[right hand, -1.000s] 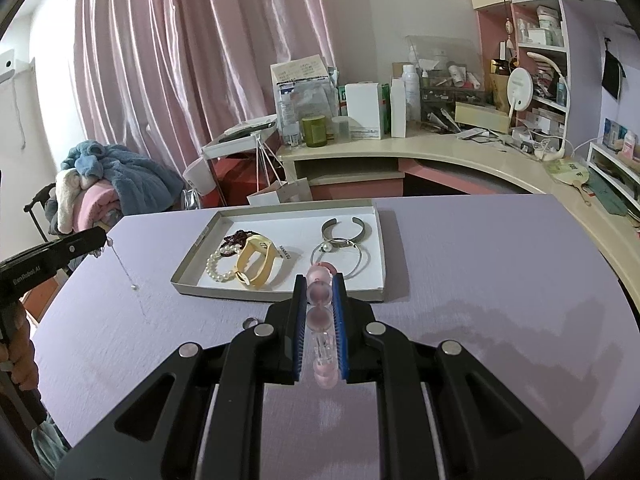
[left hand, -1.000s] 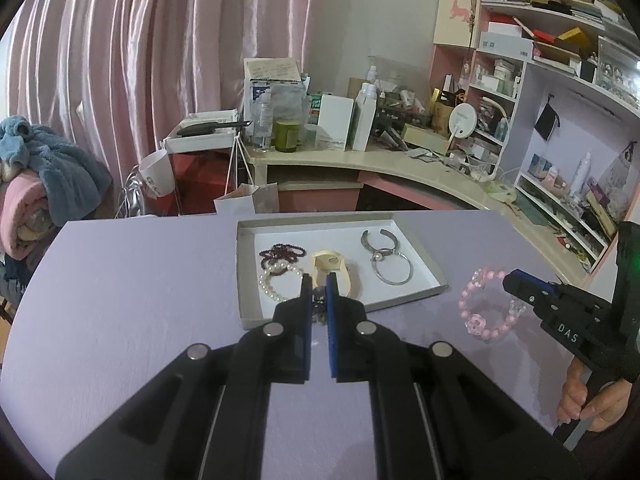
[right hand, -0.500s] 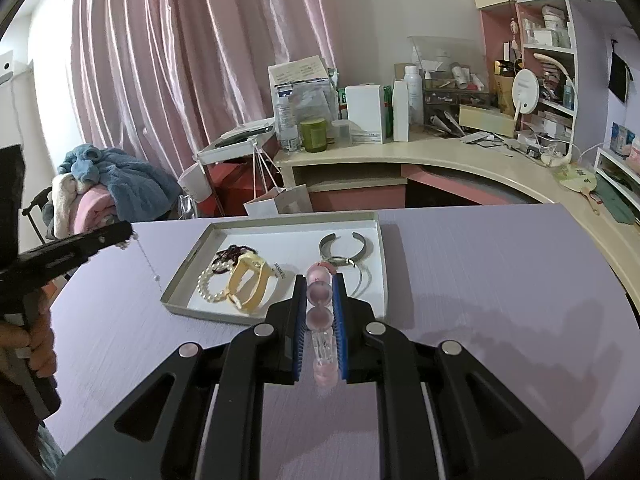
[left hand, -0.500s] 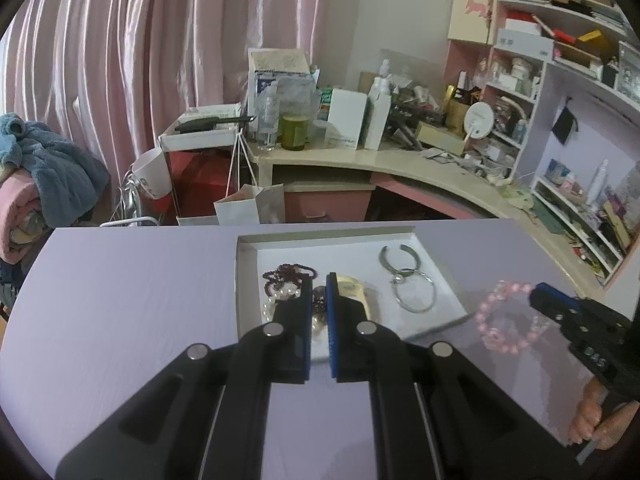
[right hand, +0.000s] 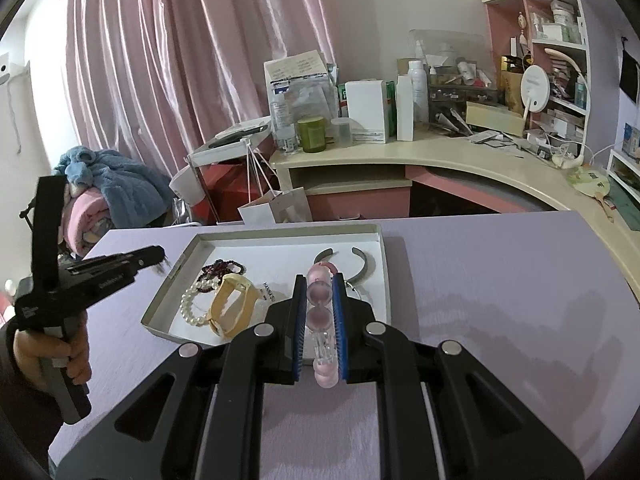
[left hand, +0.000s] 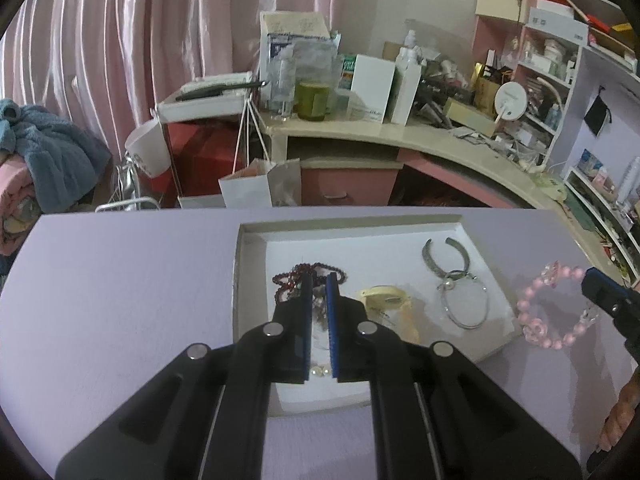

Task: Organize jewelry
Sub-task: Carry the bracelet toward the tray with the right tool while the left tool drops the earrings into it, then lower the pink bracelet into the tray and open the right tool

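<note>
Right now the right gripper (right hand: 319,312) is clamped on a pink bead bracelet (left hand: 554,306), held in the air just off the right edge of the tray (left hand: 248,264), not yet over it. The left gripper (left hand: 319,320) has its jaws nearly together above the tray's left part; something fine hangs at its tip in the right wrist view, probably a thin chain, but I can't tell if it is actually pinched.

Risks: the bracelet hangs loose from a few beads, so a quick move could swing it or let it slip onto the purple table (left hand: 120,280). Dropped carelessly it would land on the silver bangles (left hand: 456,280) and tangle. The tray's left half is already crowded with the dark red beads (left hand: 316,272), pearl bracelet (right hand: 192,308) and yellow band (right hand: 234,304).

Pose: both grippers point forward toward the tray's far edge, the right one level, the left one tilted slightly down.
</note>
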The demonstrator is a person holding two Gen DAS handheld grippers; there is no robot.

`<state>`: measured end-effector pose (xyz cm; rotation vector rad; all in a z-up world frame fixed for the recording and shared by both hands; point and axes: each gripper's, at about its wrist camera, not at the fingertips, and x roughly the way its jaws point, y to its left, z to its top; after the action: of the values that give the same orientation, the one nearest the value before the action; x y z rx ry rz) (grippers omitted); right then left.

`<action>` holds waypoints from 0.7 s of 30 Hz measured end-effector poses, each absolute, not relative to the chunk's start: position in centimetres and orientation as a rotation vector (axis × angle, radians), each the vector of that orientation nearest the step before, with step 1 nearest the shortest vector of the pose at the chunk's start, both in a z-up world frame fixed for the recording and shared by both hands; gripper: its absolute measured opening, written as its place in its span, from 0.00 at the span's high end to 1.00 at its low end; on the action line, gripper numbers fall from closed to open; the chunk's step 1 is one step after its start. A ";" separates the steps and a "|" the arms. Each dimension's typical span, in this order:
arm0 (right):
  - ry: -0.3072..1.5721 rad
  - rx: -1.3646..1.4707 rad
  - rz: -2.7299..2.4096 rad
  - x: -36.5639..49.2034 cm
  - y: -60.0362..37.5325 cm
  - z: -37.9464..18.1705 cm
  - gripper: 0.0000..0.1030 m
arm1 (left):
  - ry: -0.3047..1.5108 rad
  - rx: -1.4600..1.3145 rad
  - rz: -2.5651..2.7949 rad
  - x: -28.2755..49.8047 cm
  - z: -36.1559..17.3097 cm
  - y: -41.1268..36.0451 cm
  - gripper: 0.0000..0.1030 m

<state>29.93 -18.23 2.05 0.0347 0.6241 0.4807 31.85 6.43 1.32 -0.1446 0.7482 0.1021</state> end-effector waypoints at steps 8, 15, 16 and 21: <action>0.619 0.019 0.486 30.3 -17.3 2.2 0.87 | 0.719 -0.165 0.109 31.2 1.2 7.3 0.58; 0.638 0.012 0.497 32.0 -15.3 1.8 0.87 | 0.642 -0.163 0.119 28.5 3.2 7.6 0.48; 0.644 0.016 0.502 32.3 -14.9 1.7 0.87 | 0.632 -0.162 0.121 28.1 3.4 7.6 0.47; 0.685 0.057 0.533 34.9 -12.7 0.9 0.87 | 0.596 -0.154 0.120 26.6 4.5 7.6 0.44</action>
<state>34.88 -12.69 0.88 0.0569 0.6853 0.5329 26.55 7.56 4.49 -0.1539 0.5964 0.1199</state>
